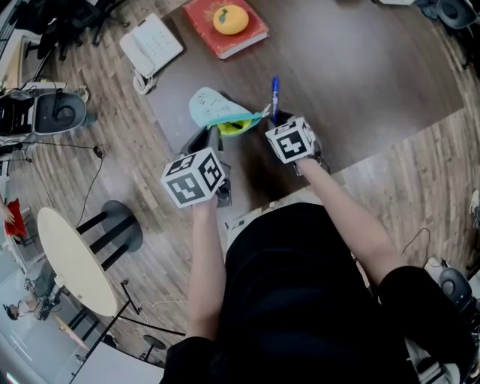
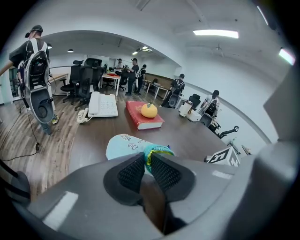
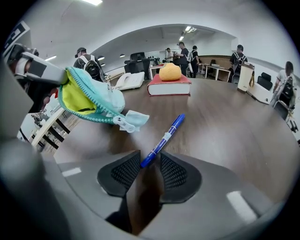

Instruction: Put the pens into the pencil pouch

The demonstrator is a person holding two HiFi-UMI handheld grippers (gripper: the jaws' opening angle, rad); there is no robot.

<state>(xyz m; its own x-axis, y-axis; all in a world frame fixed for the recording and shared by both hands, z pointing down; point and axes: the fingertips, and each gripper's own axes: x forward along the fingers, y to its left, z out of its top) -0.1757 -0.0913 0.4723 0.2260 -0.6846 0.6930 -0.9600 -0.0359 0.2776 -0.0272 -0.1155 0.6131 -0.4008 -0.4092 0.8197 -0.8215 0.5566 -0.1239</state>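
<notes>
Pen lengthwise away from right gripper, pencil pouch in left gripper

Left gripper jaws clamped close, right gripper jaws spread wide

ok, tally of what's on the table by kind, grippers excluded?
blue pen: 1
pencil pouch: 1
red book: 1
orange fruit: 1
white telephone: 1
Total: 5 (anything inside the pouch can't be seen)
</notes>
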